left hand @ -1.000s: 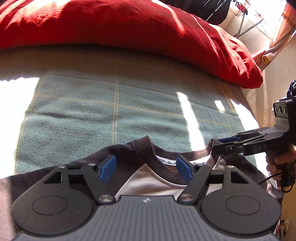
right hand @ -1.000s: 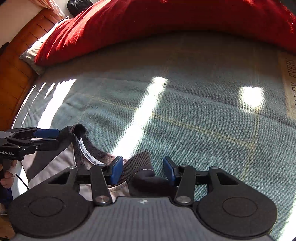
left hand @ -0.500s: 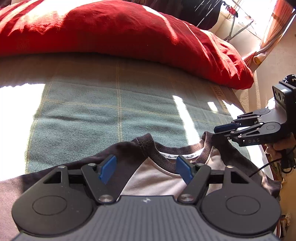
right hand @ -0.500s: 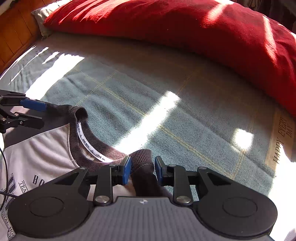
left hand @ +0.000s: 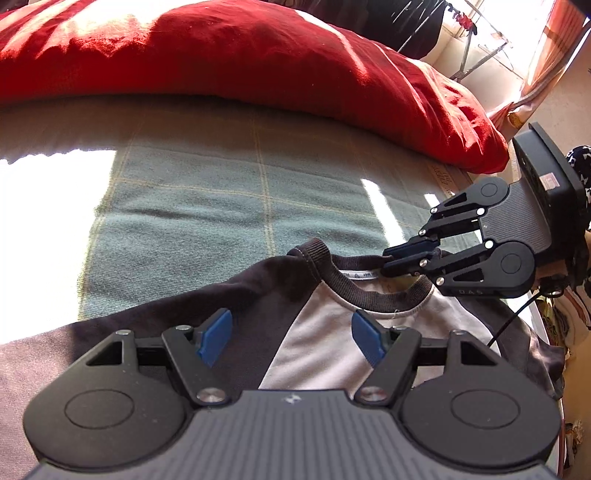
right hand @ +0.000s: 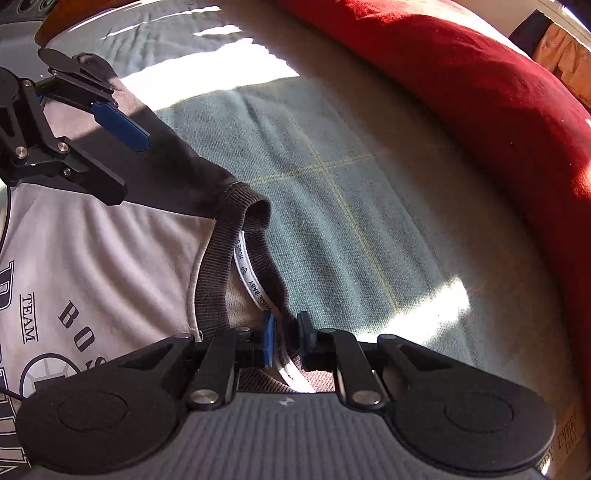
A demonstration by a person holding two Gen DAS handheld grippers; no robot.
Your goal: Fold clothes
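A grey sweatshirt [left hand: 321,343] with dark brown sleeves and a ribbed collar lies face up on a green checked blanket [left hand: 221,199]. My right gripper [right hand: 284,343] is shut on the collar's back edge [right hand: 280,295], the white neck tape pinched between its blue pads. In the left wrist view that right gripper [left hand: 391,260] bites the collar [left hand: 376,299] from the right. My left gripper [left hand: 291,336] hovers open over the left shoulder seam, its blue pads [left hand: 216,334] wide apart and nothing between them. It shows at the upper left of the right wrist view as the left gripper [right hand: 114,155].
A long red pillow [left hand: 258,62] runs along the far side of the bed. Wooden furniture [right hand: 85,11] sits beyond the bed's corner. A drying rack [left hand: 480,48] and curtains stand by the sunlit window. A hand [left hand: 587,236] holds the right gripper at the bed's right edge.
My right gripper closed from open onto the collar, rolled sharply and pulled the collar edge taut. The left gripper drifted slightly back along the shirt, still open.
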